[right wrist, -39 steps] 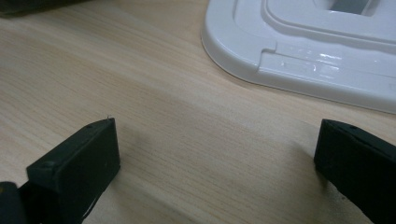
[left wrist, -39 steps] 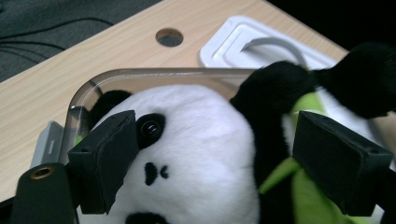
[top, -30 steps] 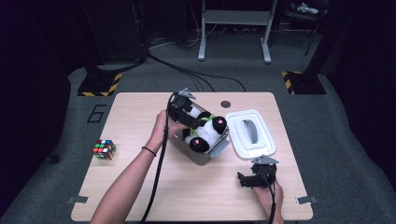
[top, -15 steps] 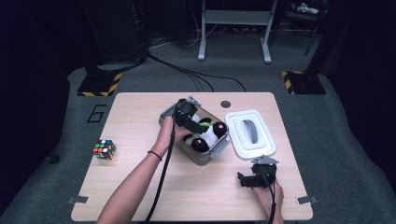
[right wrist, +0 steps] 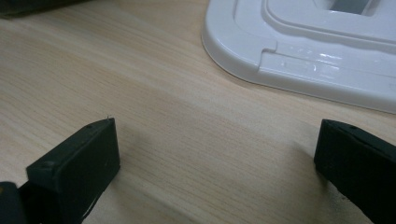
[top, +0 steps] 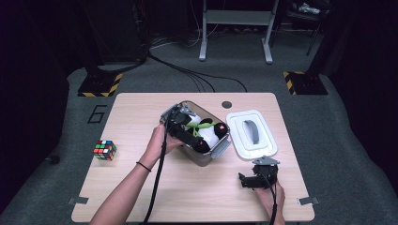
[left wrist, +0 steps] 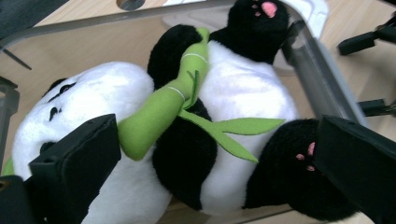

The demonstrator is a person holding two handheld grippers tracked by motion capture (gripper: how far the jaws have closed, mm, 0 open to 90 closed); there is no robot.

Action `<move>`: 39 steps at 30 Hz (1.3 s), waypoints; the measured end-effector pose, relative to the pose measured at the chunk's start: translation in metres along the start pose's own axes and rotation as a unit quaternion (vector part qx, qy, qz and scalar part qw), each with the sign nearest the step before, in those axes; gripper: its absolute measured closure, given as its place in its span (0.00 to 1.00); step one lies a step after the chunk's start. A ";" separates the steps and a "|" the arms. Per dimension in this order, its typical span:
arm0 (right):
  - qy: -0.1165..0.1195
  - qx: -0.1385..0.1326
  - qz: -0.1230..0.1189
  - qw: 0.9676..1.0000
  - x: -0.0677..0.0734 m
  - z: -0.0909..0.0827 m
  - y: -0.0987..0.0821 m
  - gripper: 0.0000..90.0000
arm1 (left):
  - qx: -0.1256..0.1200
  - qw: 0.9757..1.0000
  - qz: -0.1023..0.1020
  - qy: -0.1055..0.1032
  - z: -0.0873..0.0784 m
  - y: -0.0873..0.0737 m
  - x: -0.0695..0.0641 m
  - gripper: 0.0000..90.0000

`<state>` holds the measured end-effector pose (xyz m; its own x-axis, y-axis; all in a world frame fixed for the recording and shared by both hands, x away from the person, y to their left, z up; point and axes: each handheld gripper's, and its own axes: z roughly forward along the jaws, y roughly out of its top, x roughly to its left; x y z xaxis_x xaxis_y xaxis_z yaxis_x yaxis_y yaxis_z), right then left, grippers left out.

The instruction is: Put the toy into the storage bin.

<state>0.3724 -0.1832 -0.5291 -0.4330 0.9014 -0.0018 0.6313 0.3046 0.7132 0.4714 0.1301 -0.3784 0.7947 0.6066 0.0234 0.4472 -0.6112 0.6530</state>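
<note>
My left gripper (left wrist: 210, 154) hanging over panda (left wrist: 243, 93) in box (top: 213, 152), jaws just widening, not gripping. Right gripper (right wrist: 217, 154) resting open beside lid (right wrist: 327, 51).

The clear box (top: 206, 154) with the plush panda (top: 209, 133) sits mid-desk, the white lid (top: 251, 136) just beside it toward the right edge; only a narrow gap lies between them. A cube (top: 104, 150) stands near the left edge. The desk (top: 187, 192) along the near edge lies open.

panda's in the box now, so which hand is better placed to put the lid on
Right, probably. The right gripper, jaws open, rests on the table beside the white plastic lid; the left gripper, jaws just opened, hangs over the black-and-white plush panda in the clear plastic box.
</note>
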 end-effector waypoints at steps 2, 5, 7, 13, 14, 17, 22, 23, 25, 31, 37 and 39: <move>0.000 0.000 0.000 1.000 0.000 0.000 0.000 0.00 | 0.009 1.000 0.007 0.010 0.005 -0.001 -0.003 0.01; 0.000 0.000 0.000 1.000 0.000 0.000 0.000 0.00 | 0.034 0.999 0.015 0.021 0.018 -0.005 -0.007 0.01; 0.000 0.000 0.000 1.000 0.000 0.000 0.000 0.00 | 0.042 0.999 0.012 0.019 0.026 -0.008 -0.005 0.01; 0.000 0.000 0.000 1.000 0.000 0.000 0.000 0.00 | 0.006 1.000 -0.016 -0.015 0.011 -0.006 0.007 0.04; 0.000 0.000 0.000 1.000 0.000 0.000 0.000 0.00 | -0.003 1.000 -0.021 -0.009 0.007 -0.004 0.011 0.04; 0.000 0.000 0.000 1.000 0.000 0.000 0.000 0.00 | -0.025 0.999 -0.041 0.010 -0.001 -0.002 0.025 0.04; 0.000 0.000 0.000 1.000 0.000 0.000 0.000 0.00 | 0.007 0.998 -0.062 0.025 0.013 0.001 0.044 0.06; 0.000 0.000 0.000 1.000 0.000 0.000 0.000 0.00 | 0.018 0.998 -0.063 0.023 0.019 0.000 0.046 0.07; 0.000 0.000 0.000 1.000 0.000 0.000 0.000 0.00 | 0.036 0.997 -0.067 0.015 0.028 -0.001 0.047 0.06; 0.000 0.000 0.000 1.000 0.000 0.000 0.000 0.00 | 0.076 0.994 -0.054 0.048 0.041 0.000 0.043 0.05; 0.000 0.000 -0.001 1.000 0.000 0.000 0.000 0.00 | 0.038 0.996 -0.077 0.020 0.032 -0.006 0.051 0.05; 0.001 0.000 -0.001 1.000 0.000 0.000 0.000 0.00 | 0.019 0.996 -0.088 0.009 0.027 -0.009 0.055 0.06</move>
<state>0.3724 -0.1833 -0.5291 -0.4349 0.9005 -0.0013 0.6303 0.3055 0.7137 0.5218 0.1552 -0.4033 0.6953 0.7148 -0.0749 0.5948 -0.5137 0.6184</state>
